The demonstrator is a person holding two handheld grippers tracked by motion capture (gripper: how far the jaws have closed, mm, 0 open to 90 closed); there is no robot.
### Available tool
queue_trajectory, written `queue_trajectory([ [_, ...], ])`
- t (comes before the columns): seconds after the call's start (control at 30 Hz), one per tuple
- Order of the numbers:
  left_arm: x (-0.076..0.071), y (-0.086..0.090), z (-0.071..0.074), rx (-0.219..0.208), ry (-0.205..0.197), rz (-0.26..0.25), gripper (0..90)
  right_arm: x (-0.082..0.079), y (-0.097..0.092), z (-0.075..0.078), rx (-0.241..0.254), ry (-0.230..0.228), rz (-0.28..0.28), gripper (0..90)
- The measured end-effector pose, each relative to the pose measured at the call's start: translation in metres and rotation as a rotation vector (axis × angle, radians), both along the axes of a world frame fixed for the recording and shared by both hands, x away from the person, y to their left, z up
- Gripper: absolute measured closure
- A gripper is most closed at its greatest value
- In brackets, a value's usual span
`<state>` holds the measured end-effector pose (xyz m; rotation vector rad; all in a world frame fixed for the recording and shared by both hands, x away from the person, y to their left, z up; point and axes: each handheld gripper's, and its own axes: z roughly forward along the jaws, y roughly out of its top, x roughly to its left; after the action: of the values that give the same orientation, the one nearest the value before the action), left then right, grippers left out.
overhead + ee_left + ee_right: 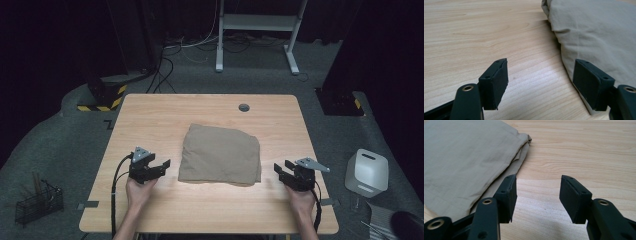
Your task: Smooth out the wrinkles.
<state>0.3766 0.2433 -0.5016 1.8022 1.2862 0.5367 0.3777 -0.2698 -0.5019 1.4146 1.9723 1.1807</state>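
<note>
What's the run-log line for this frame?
left gripper: open, empty | right gripper: open, empty | folded beige cloth: between grippers, untouched | wooden table

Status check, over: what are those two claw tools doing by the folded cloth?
Left hand-held gripper open, empty, beside the cloth. Right hand-held gripper open, empty, at its other side. Cloth folded, flat on the table. Nothing in the way.

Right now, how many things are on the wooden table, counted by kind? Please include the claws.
Folded beige cloth: 1
Black claws, left claw and right claw, both open and beside the cloth: 2
Round grey grommet in the table: 1
Total: 4
</note>
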Motion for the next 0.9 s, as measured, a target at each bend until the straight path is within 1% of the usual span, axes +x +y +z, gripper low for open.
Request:
queue_trajectory([
  [0.07,-0.001,0.001,-0.002,0.008,0.004,0.003,28.9,0.000,0.000,-0.001,-0.010,-0.001,0.000,47.9],
  [0.1,-0.001,0.001,-0.003,0.006,0.008,0.005,28.8,-0.001,0.000,-0.002,-0.015,0.002,-0.001,47.9],
  [0.23,-0.003,0.001,-0.007,0.021,0.016,0.014,28.9,-0.001,-0.001,-0.005,-0.024,0.015,-0.011,47.9],
  [0.37,-0.003,0.001,-0.012,0.046,0.026,0.018,28.8,-0.001,-0.002,-0.008,-0.041,0.026,-0.019,47.9],
  [0.4,-0.003,0.001,-0.013,0.046,0.029,0.021,28.8,-0.001,-0.002,-0.009,-0.047,0.029,-0.019,47.9],
  [0.53,-0.003,0.002,-0.018,0.059,0.043,0.034,28.9,0.000,-0.003,-0.011,-0.067,0.043,-0.025,47.9],
  [0.6,-0.003,0.004,-0.020,0.073,0.049,0.041,28.9,0.001,-0.003,-0.013,-0.074,0.049,-0.027,47.8],
  [0.7,-0.002,0.004,-0.023,0.074,0.057,0.052,28.9,0.002,-0.003,-0.015,-0.087,0.058,-0.033,47.8],
  [0.73,-0.002,0.005,-0.023,0.087,0.059,0.053,29.0,0.002,-0.003,-0.016,-0.089,0.063,-0.033,47.8],
  [0.87,-0.001,0.005,-0.026,0.094,0.069,0.067,28.9,0.003,-0.004,-0.019,-0.104,0.071,-0.038,47.8],
  [0.9,-0.001,0.005,-0.026,0.099,0.064,0.067,29.0,0.003,-0.004,-0.019,-0.105,0.069,-0.038,47.8],
])
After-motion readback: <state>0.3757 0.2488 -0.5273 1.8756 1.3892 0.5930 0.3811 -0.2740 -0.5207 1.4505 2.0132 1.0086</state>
